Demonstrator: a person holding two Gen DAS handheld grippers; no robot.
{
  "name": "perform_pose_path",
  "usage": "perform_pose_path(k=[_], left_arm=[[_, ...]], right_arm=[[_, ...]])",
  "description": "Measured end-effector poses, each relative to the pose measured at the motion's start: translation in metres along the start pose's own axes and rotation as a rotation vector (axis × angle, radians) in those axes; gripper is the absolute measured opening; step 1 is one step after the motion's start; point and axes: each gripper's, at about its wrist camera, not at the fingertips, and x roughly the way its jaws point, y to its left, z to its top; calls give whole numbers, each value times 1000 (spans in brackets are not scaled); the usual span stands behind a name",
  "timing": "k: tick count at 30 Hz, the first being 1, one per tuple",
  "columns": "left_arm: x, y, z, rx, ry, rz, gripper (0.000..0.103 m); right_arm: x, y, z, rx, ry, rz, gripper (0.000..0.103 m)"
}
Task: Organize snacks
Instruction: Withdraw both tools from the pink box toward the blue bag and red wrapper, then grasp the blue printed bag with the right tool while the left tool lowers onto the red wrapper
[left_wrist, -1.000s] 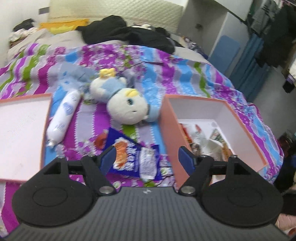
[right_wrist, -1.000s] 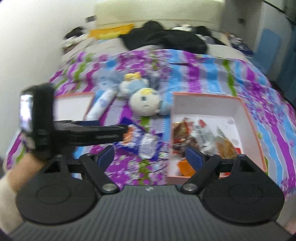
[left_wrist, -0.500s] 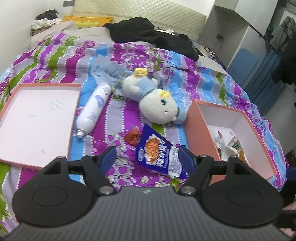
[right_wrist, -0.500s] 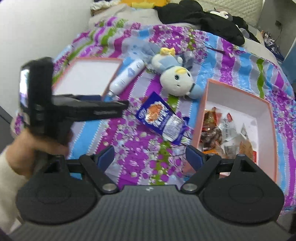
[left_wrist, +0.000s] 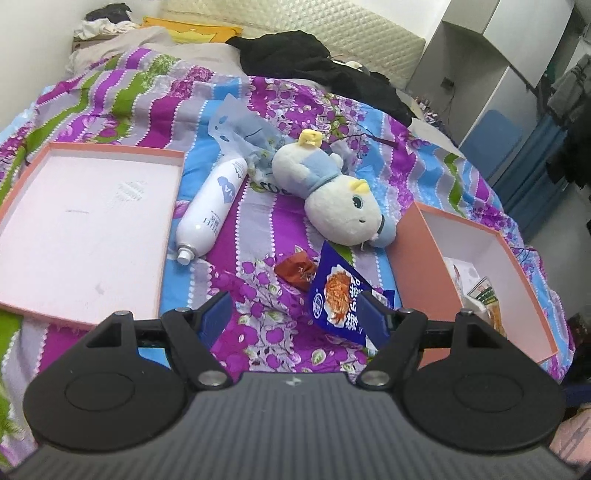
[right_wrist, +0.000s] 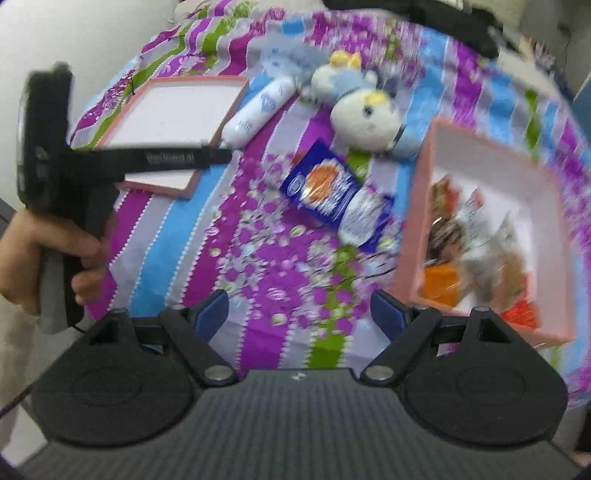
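— Grippers first: how do they stand?

— Left gripper (left_wrist: 295, 312) is spread wide with nothing between its fingers, hovering over the striped bedspread (left_wrist: 258, 266). Its right fingertip overlaps the near end of the blue snack packet (left_wrist: 338, 299) in view; whether it touches, I cannot tell. Right gripper (right_wrist: 300, 310) is likewise wide apart and holds nothing, above the bedspread, short of the packet.

— And the packet itself?

— Flat on the bedspread, just left of the pink box (left_wrist: 417, 258), which is open and already holds several snack wrappers (right_wrist: 469, 236). A small red-brown wrapper (left_wrist: 295, 268) lies against the packet's left edge.

— Beyond the packet?

— The plush toy (left_wrist: 340, 206) lies just behind it, head towards the box. Left of the toy is a white bottle (left_wrist: 212, 212) on its side, with a crumpled clear bag (left_wrist: 243, 133) behind. Farther left of the packet sits the box lid (left_wrist: 85, 225), upturned.

— Anything else?

— In the right wrist view, a hand (right_wrist: 44, 251) grips the left gripper's handle, left of the lid. That view is blurred.
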Motion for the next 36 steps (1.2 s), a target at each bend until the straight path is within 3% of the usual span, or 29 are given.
perform_pose_path(k=[8, 14, 20, 23, 27, 30, 31, 32, 33, 36], left_arm=[[57, 20, 10, -30, 31, -107, 78], [119, 25, 9, -38, 110, -186, 78], [171, 21, 14, 3, 127, -209, 78], [195, 29, 23, -26, 129, -213, 76], [207, 41, 33, -63, 110, -222, 76], [212, 44, 37, -44, 104, -207, 76], [213, 44, 38, -31, 110, -193, 76], [216, 45, 37, -18, 122, -178, 76], [218, 45, 36, -4, 138, -157, 76], [219, 50, 31, 22, 138, -131, 76]], right_arm=[[57, 15, -21, -1, -250, 2, 85], [102, 20, -26, -69, -369, -127, 85], [148, 6, -19, -135, -384, -249, 79], [171, 4, -14, -193, -397, -281, 78], [203, 5, -7, -304, -425, -386, 78], [222, 2, -9, -360, -427, -407, 76], [228, 1, -9, -368, -417, -412, 67], [235, -3, -10, -369, -394, -407, 51], [240, -8, -9, -359, -371, -396, 44], [239, -20, -10, -320, -378, -381, 32]])
